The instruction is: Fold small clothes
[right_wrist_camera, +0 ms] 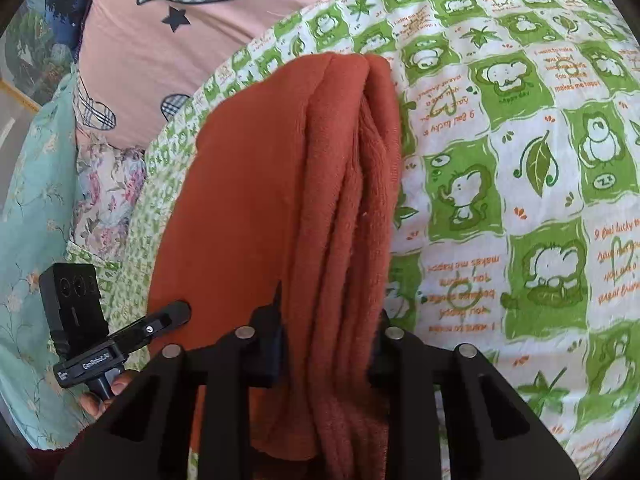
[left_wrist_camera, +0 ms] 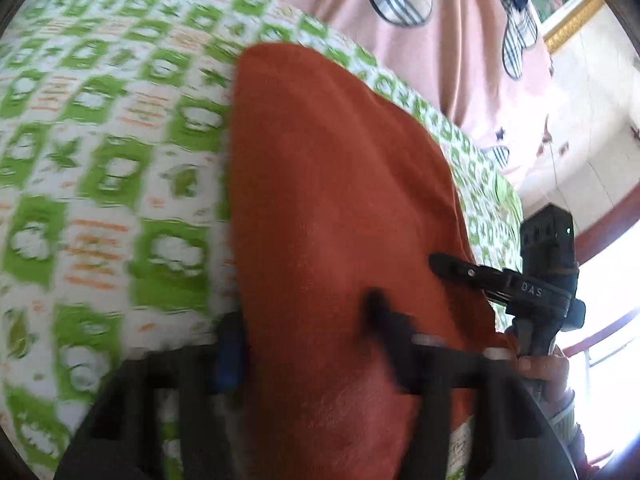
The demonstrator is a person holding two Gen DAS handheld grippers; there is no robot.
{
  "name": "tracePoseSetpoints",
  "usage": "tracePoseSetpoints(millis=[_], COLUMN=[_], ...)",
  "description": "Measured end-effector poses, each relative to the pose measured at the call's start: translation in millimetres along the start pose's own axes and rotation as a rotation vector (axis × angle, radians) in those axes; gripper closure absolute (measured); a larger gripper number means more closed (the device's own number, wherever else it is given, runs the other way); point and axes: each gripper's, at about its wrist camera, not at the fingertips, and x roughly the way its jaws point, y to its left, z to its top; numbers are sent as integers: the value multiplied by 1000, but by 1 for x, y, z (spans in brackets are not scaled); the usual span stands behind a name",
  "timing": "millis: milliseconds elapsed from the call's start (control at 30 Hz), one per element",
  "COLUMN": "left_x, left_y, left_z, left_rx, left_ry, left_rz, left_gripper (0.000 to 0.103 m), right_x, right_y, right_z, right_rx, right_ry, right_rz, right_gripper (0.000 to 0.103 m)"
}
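Observation:
A rust-orange knit garment (left_wrist_camera: 340, 200) lies folded lengthwise on the green-and-white printed bedsheet (left_wrist_camera: 100, 160). My left gripper (left_wrist_camera: 308, 320) is shut on its near edge, with one finger (left_wrist_camera: 230, 344) at the left edge and the other (left_wrist_camera: 380, 312) on top. In the right wrist view the garment (right_wrist_camera: 300, 200) shows several stacked layers. My right gripper (right_wrist_camera: 328, 332) is shut on the near end of those layers. The right gripper also shows in the left wrist view (left_wrist_camera: 500, 276), and the left gripper in the right wrist view (right_wrist_camera: 160, 320), each at the garment's side.
A pink quilt (right_wrist_camera: 180, 20) with plaid hearts and stars lies beyond the sheet. A teal floral cloth (right_wrist_camera: 32, 220) lies at the left in the right wrist view. A bright window (left_wrist_camera: 612, 320) is at the right in the left wrist view.

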Motion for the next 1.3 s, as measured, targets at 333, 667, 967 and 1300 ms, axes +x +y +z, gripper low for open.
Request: tracePoseSetpoints(millis=[333, 667, 967, 1300], left_x=[-119, -203, -214, -224], left_y=[4, 84, 90, 90], left_z=[-35, -123, -136, -157], left_rx=[57, -52, -81, -96], left_ry=[-127, -127, -174, -185], left_rz=[29, 181, 258, 306], left_gripper=[79, 77, 58, 60], right_x=[19, 85, 34, 59], right_y=[96, 151, 174, 184], right_z=[-51, -93, -79, -81], right_rx=[-69, -202, -279, -270], right_ry=[35, 140, -43, 42], right_rz=[254, 150, -27, -7], right_gripper=[79, 72, 52, 94])
